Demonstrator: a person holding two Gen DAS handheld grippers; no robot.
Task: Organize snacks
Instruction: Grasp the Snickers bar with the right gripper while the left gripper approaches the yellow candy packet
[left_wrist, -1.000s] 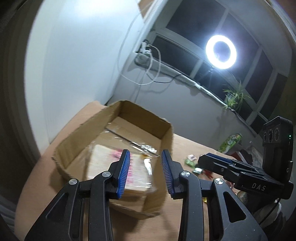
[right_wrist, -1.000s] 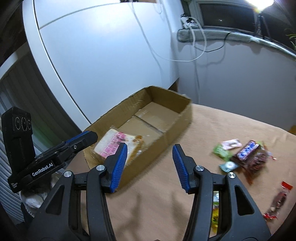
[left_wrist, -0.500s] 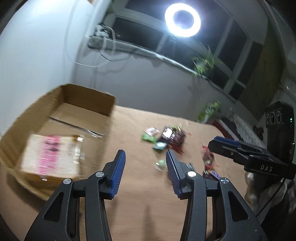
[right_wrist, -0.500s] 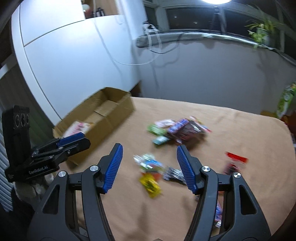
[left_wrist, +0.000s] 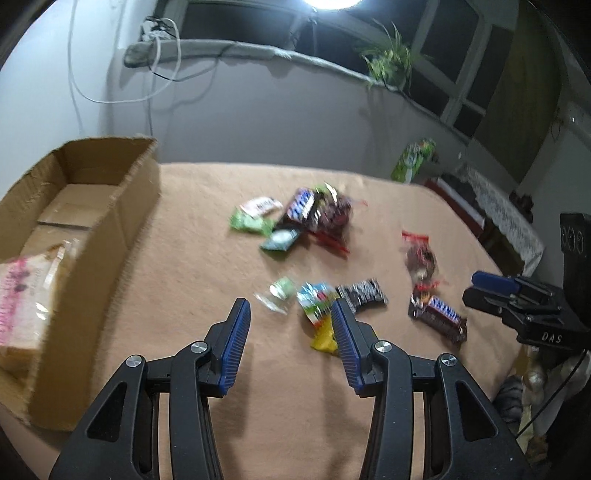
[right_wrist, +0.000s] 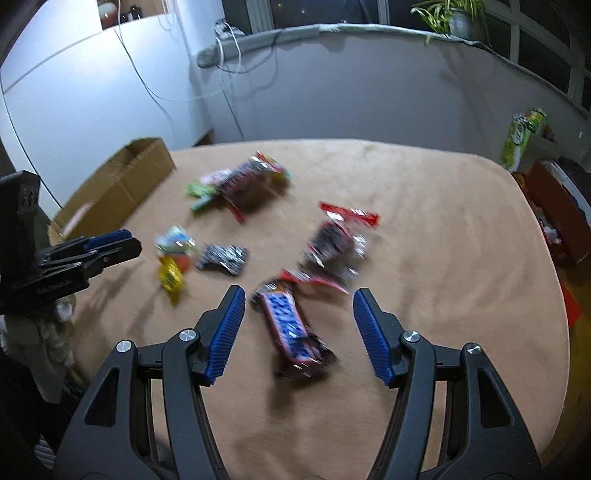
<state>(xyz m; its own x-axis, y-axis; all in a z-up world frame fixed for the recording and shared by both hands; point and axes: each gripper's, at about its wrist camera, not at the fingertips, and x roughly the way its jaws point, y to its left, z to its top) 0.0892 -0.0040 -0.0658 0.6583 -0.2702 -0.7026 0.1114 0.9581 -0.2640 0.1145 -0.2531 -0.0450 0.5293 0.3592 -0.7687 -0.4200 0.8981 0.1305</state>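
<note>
My left gripper (left_wrist: 289, 310) is open over the tan tablecloth (left_wrist: 207, 266), nothing between its blue pads. Just beyond its right finger lie small colourful packets (left_wrist: 317, 299) and a black-and-white packet (left_wrist: 364, 293). My right gripper (right_wrist: 299, 295) is also open, hovering above a dark bar with blue lettering (right_wrist: 291, 328) without touching it. A dark packet with red ends (right_wrist: 336, 243) lies past it. The open cardboard box (left_wrist: 125, 221) stands at the left and holds a pink-labelled package (left_wrist: 18, 291). A further heap of snacks (left_wrist: 314, 214) sits mid-table.
A green bag (right_wrist: 522, 136) stands beyond the table's far right corner. A red box (right_wrist: 554, 206) sits off the table's right edge. Cables (left_wrist: 159, 74) hang on the wall behind the cardboard box. A potted plant (left_wrist: 388, 62) is on the sill.
Both grippers have swung away from the cardboard box, rightward and lower, to the loose snacks on the cloth. Both pairs of jaws stand wider than a second ago.
</note>
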